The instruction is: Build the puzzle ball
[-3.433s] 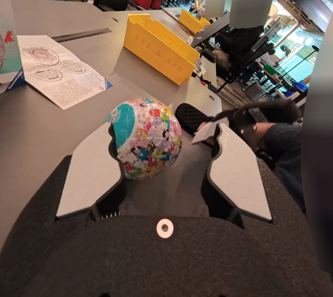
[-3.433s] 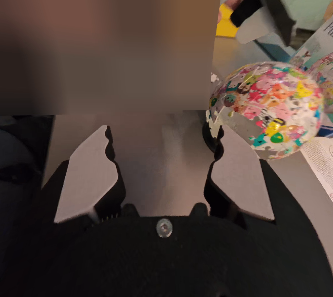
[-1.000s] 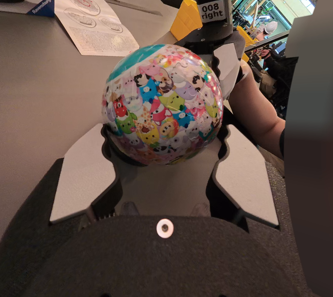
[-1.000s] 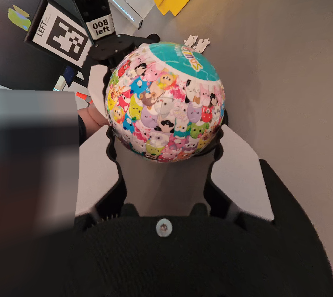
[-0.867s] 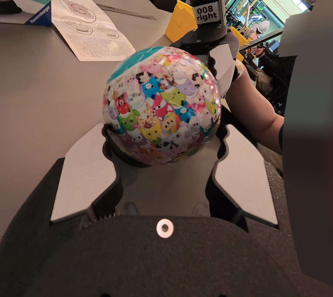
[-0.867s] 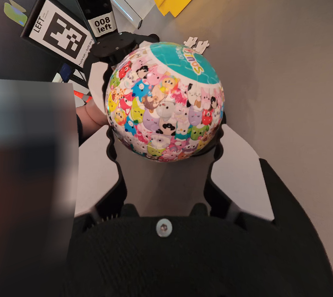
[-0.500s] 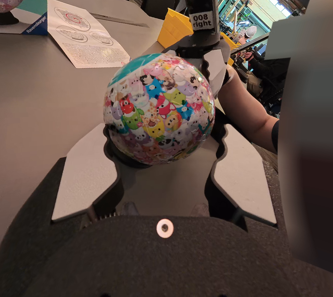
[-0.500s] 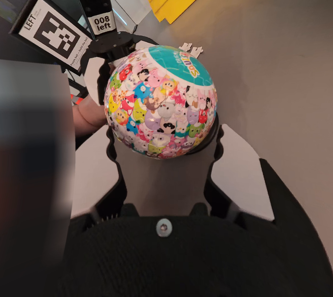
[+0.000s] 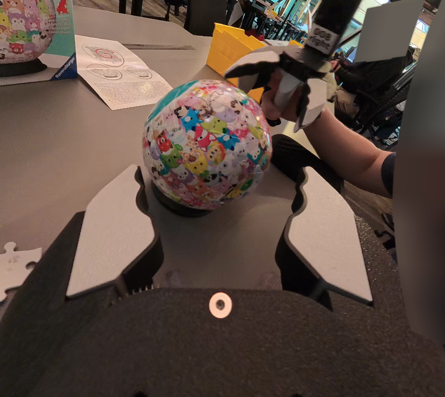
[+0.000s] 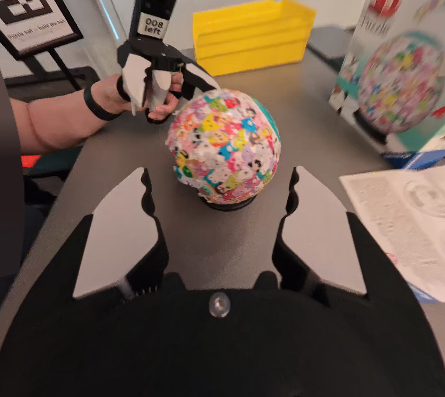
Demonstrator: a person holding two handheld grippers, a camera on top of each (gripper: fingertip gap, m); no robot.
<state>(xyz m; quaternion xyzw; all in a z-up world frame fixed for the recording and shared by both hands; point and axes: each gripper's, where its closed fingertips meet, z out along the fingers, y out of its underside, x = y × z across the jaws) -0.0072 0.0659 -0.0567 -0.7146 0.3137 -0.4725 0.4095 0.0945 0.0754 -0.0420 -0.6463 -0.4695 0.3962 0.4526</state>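
Both wide-angle views bend straight lines toward their edges. In the left wrist view, daylight from bright background windows leaves soft highlights on the grey table (image 9: 60, 144) and glossy puzzle ball (image 9: 207, 144), which casts a faint shadow at its base. The right wrist view is motion-blurred, worst on the puzzle box (image 10: 395, 86) and instruction sheet (image 10: 397, 216).
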